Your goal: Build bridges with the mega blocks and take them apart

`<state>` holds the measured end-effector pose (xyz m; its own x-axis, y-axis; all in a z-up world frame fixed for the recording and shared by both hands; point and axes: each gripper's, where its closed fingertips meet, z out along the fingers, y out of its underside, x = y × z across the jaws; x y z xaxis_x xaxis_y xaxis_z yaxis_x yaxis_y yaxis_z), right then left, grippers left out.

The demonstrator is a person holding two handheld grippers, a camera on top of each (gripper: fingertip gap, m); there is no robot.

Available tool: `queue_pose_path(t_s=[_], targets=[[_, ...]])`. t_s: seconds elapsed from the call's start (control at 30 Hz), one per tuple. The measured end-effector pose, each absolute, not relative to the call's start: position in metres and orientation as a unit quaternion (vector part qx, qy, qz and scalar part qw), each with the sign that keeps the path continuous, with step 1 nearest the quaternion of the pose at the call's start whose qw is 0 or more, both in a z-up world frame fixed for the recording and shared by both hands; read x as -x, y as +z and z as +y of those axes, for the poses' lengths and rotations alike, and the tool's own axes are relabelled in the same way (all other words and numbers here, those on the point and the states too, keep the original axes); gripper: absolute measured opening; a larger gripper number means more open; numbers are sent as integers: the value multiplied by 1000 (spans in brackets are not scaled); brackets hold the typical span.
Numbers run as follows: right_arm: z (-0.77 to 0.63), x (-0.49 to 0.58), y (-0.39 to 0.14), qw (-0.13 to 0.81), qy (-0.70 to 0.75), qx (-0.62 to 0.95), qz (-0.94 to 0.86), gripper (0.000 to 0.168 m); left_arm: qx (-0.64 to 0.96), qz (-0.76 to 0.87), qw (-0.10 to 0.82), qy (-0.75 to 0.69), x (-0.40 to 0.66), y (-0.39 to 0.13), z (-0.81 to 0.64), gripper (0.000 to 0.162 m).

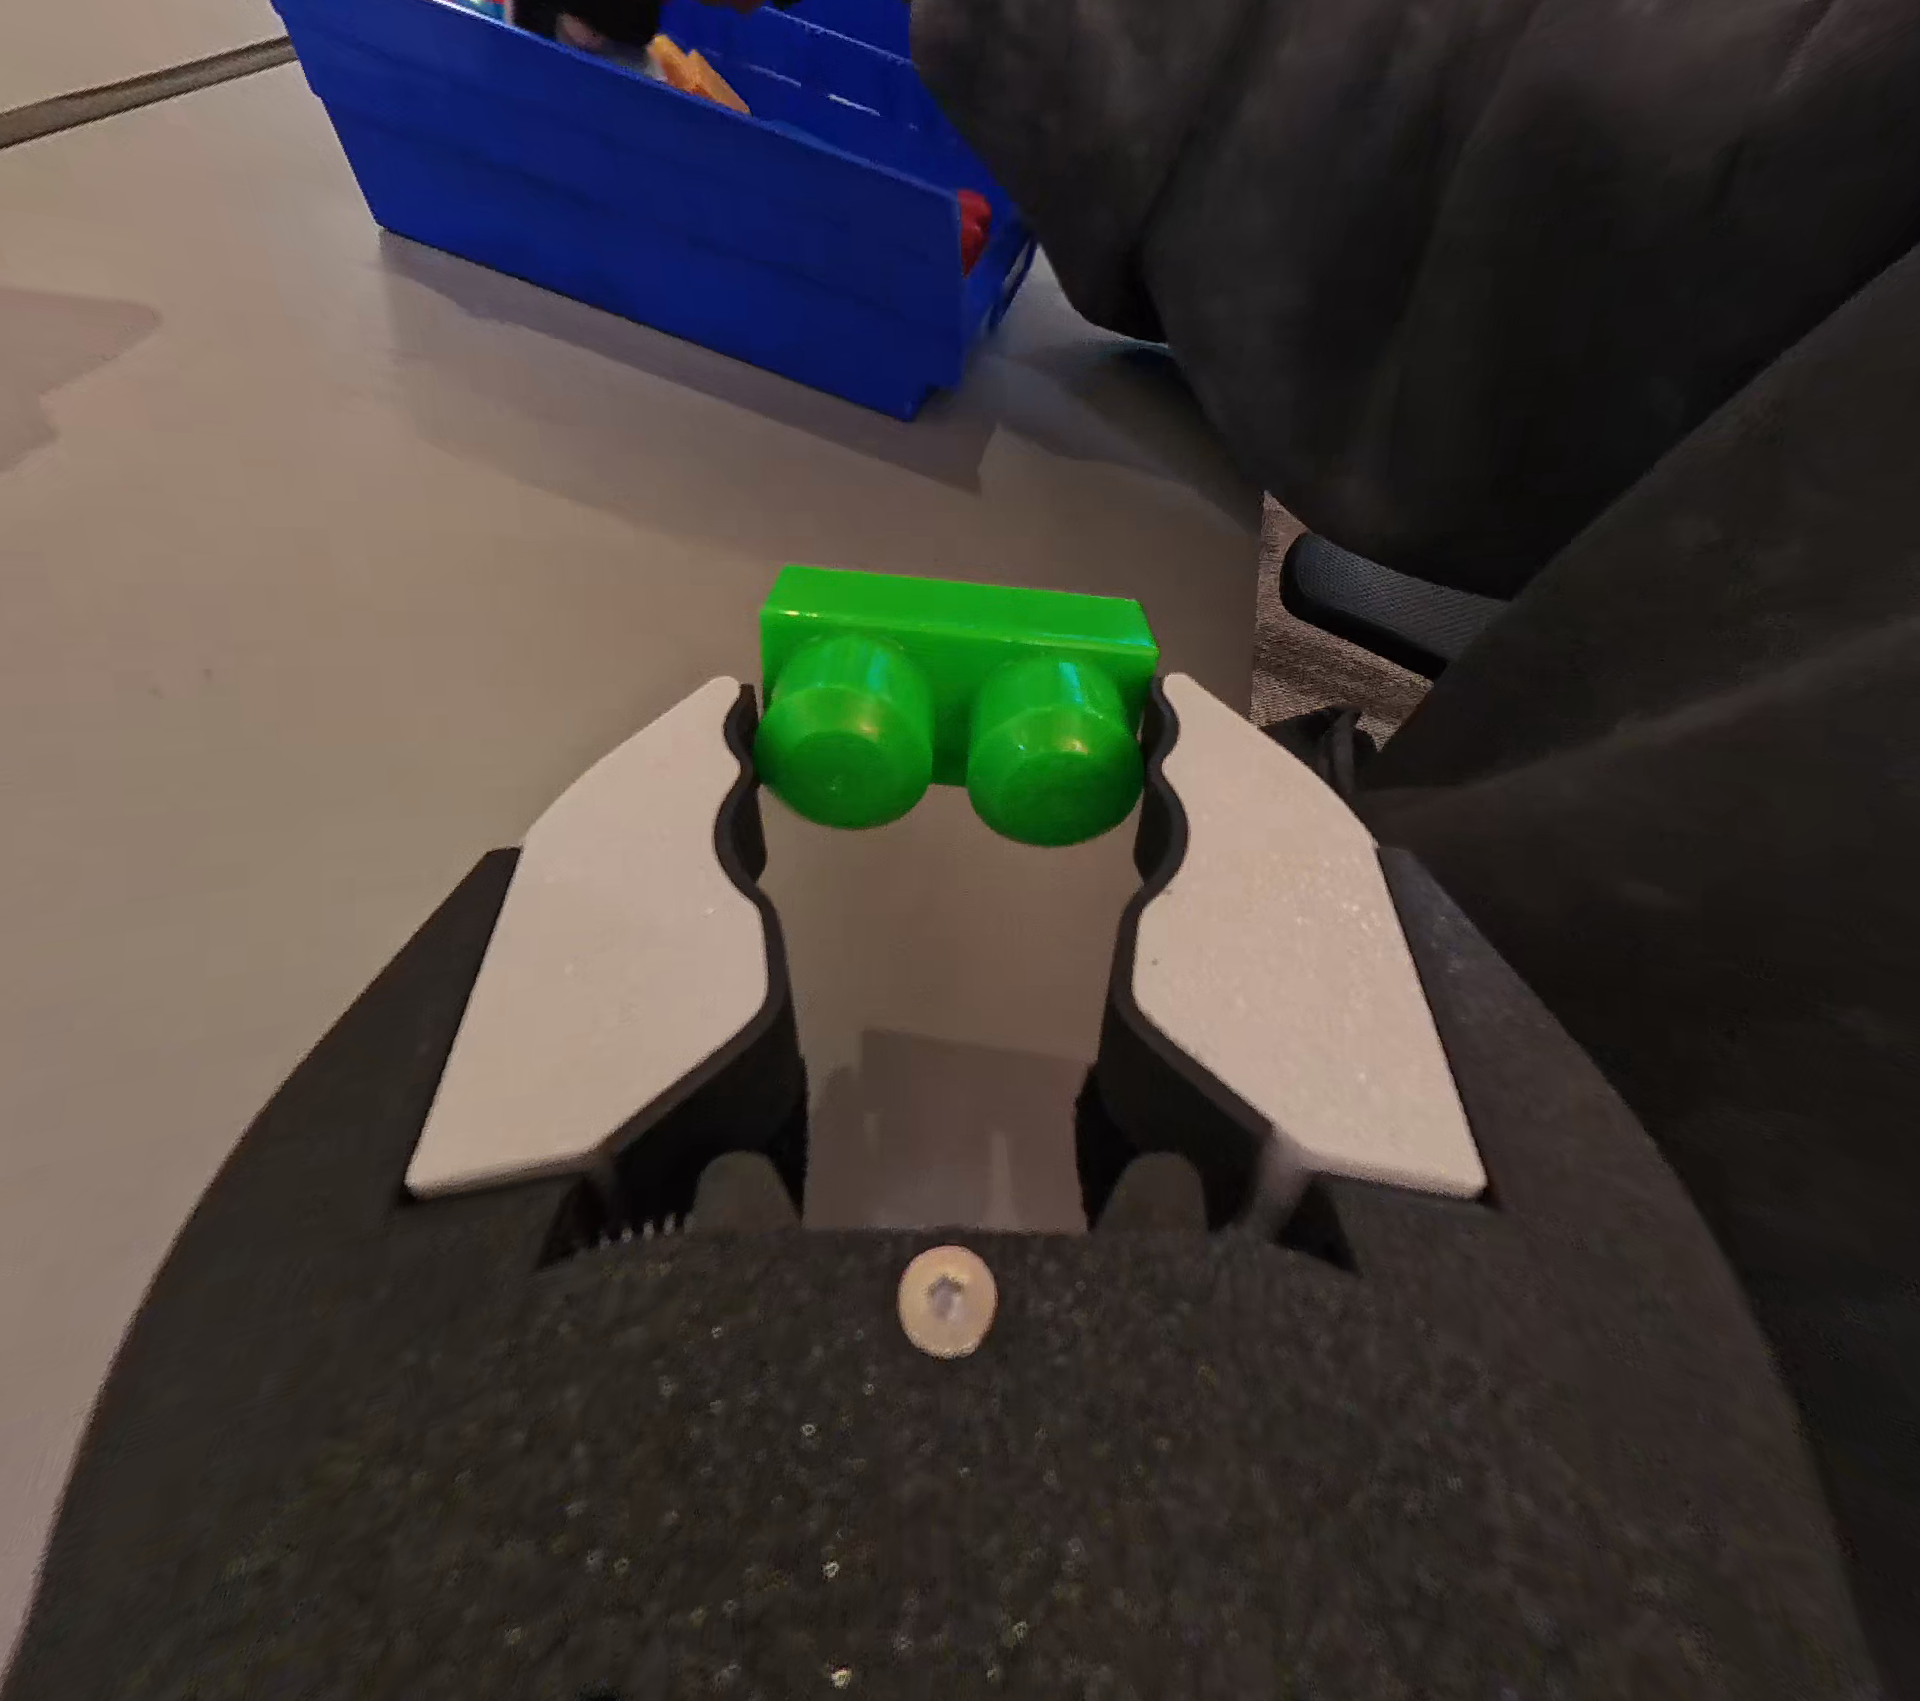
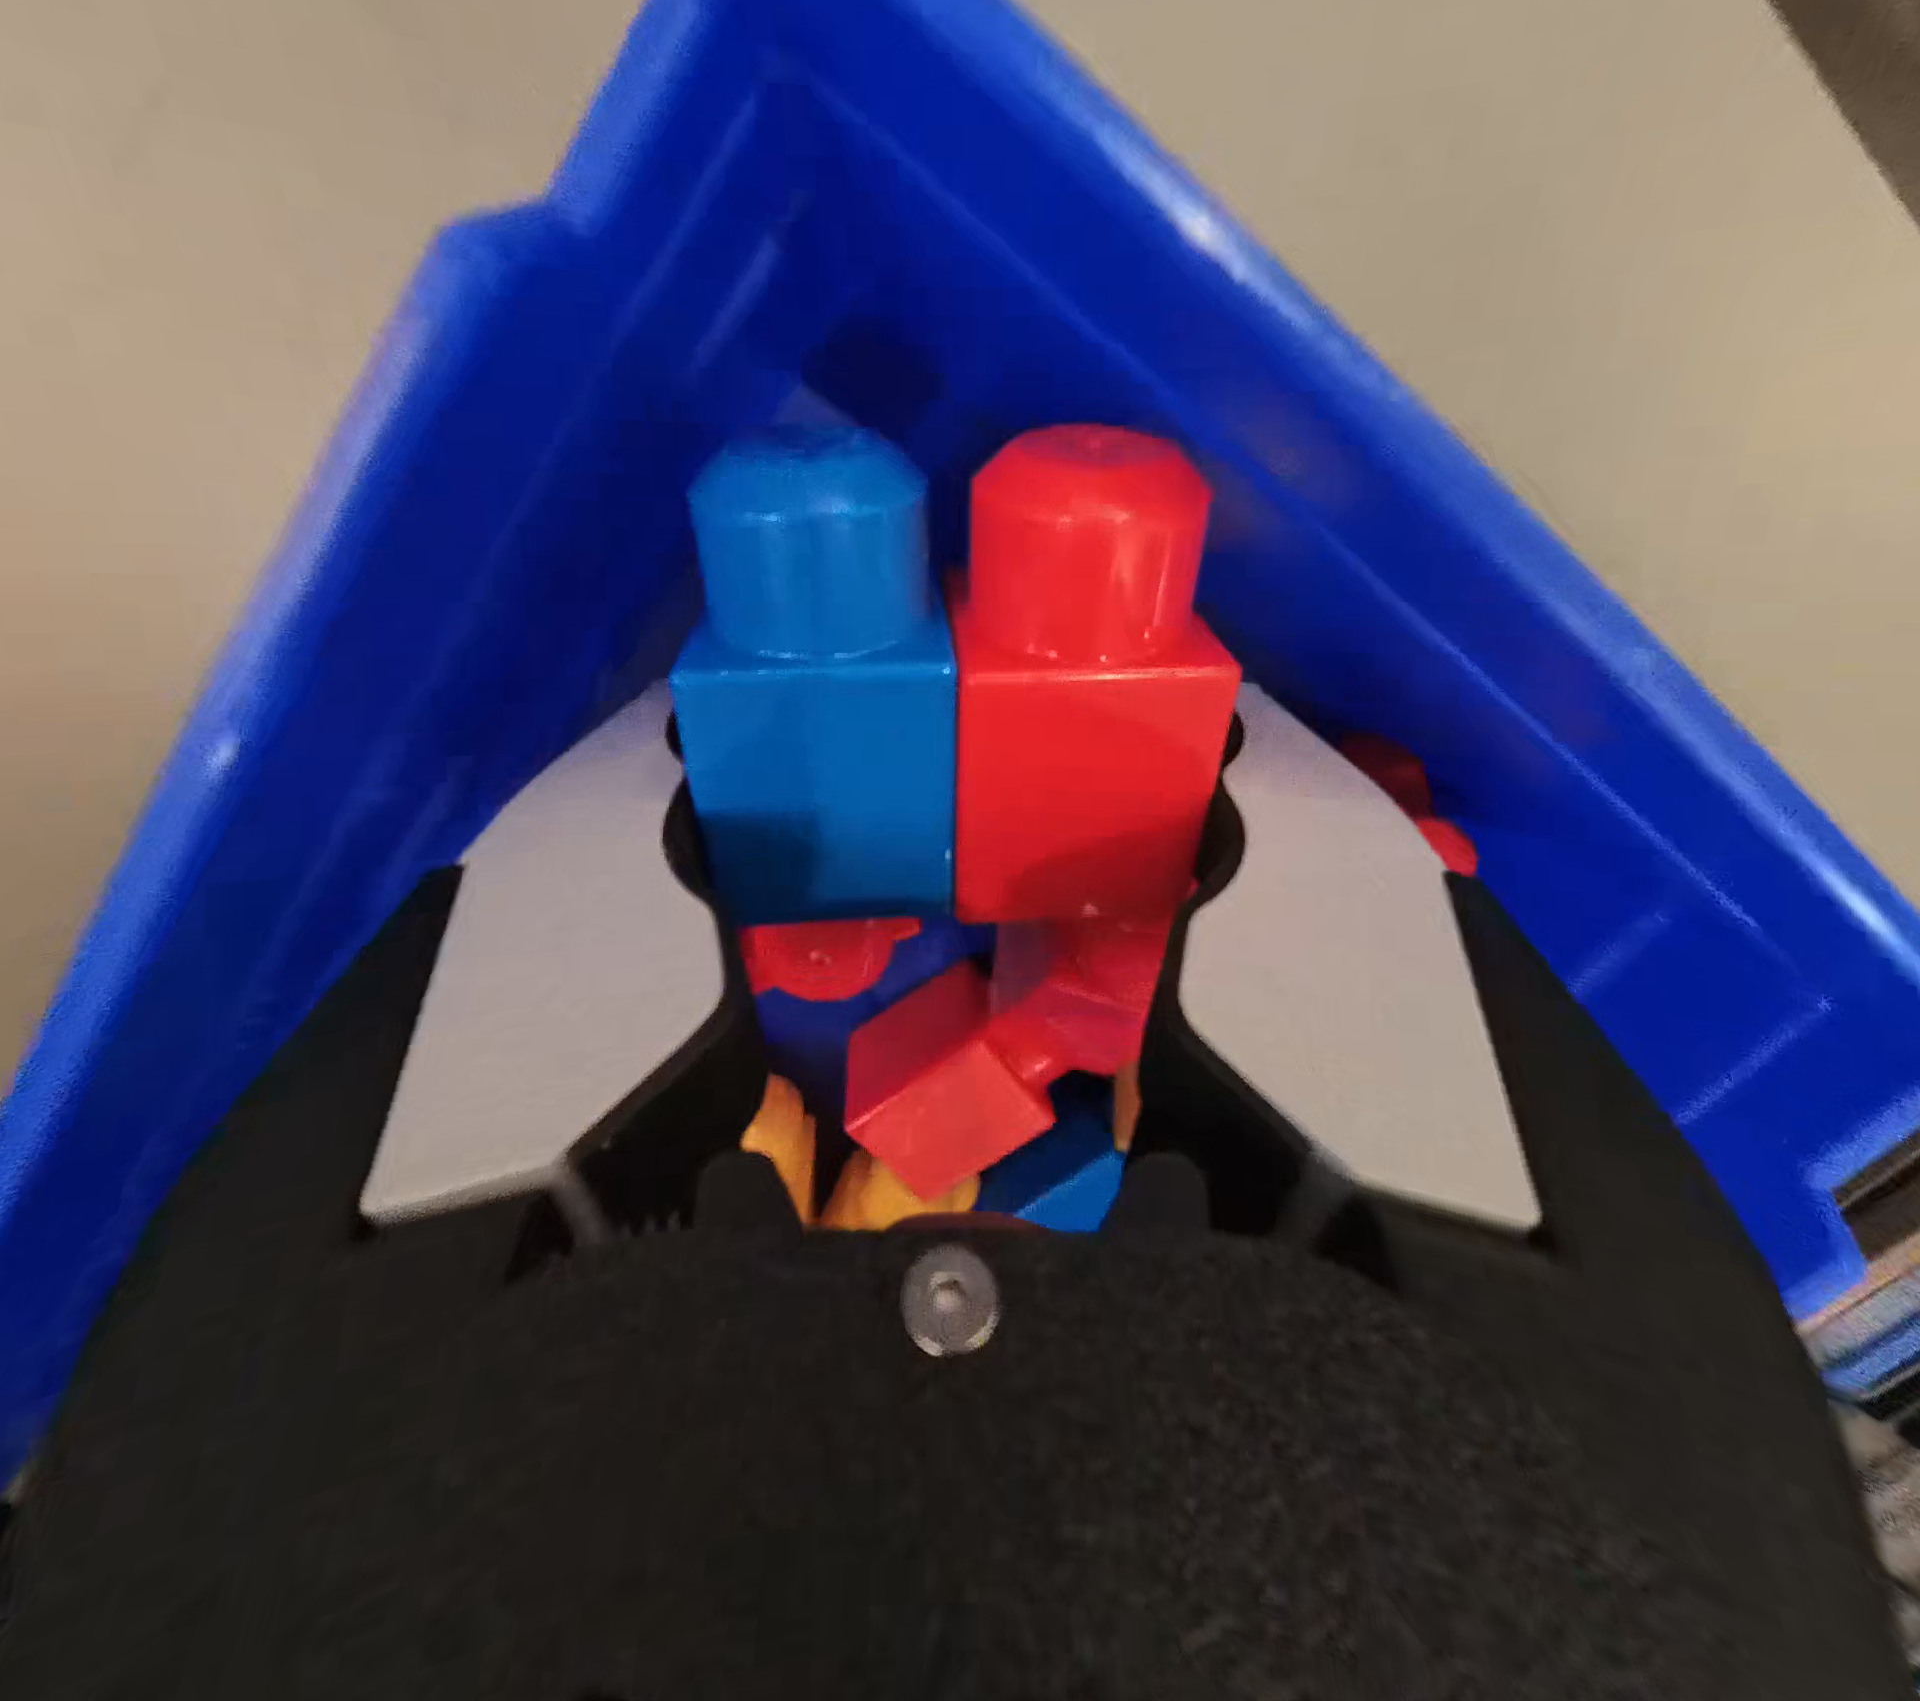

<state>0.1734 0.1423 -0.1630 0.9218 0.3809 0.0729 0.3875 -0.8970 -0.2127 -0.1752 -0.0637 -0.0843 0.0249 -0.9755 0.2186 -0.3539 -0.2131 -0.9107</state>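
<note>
Left gripper (image 1: pixel 951 732) is clamped on a glossy green two-stud block (image 1: pixel 951 706) over the grey table (image 1: pixel 312 612). Right gripper (image 2: pixel 954 778) squeezes a blue block (image 2: pixel 816 768) and red block (image 2: pixel 1091 778) together over the blue bin (image 2: pixel 1351 508); the pile underneath is blurry and mostly hidden.

Your left tongs (image 1: pixel 951 742) are showing a speckled black body, pale grey finger plates over wavy black pads (image 1: pixel 740 804), and one silver screw (image 1: pixel 947 1303); you are wearing a dark grey fleece sleeve (image 1: pixel 1299 124).
</note>
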Motion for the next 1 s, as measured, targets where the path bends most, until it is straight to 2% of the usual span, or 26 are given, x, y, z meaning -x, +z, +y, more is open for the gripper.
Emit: queue_pose_path(t_s=[0.17,0.37,0.47,0.53,0.63,0.7,0.77,0.87,0.93,1.0], targets=[[143,-178,-173,57,-34,976,-206,94,633,524,330,-465,175,-87,-64,69],[137,-179,-153,103,-19,972,-212,106,638,524,335,-455,178,-90,-59,70],[125,-171,-97,205,-27,958,-201,103,643,526,337,-443,179,-93,-55,70],[106,-143,-49,305,-3,931,-201,94,646,524,340,-438,181,-94,-52,70],[61,-58,16,476,118,841,-229,86,651,521,343,-432,184,-94,-45,70],[26,-1,33,547,191,775,-253,86,656,519,342,-428,186,-95,-40,70],[1,42,21,571,237,742,-259,80,660,520,339,-423,188,-97,-35,70],[-26,88,-38,510,275,765,-281,80,667,542,319,-399,193,-105,-31,70],[-35,96,-75,470,253,792,-296,76,688,580,260,-349,199,-125,-24,70],[-42,100,-90,453,253,799,-303,74,708,615,213,-273,202,-145,-5,70]])
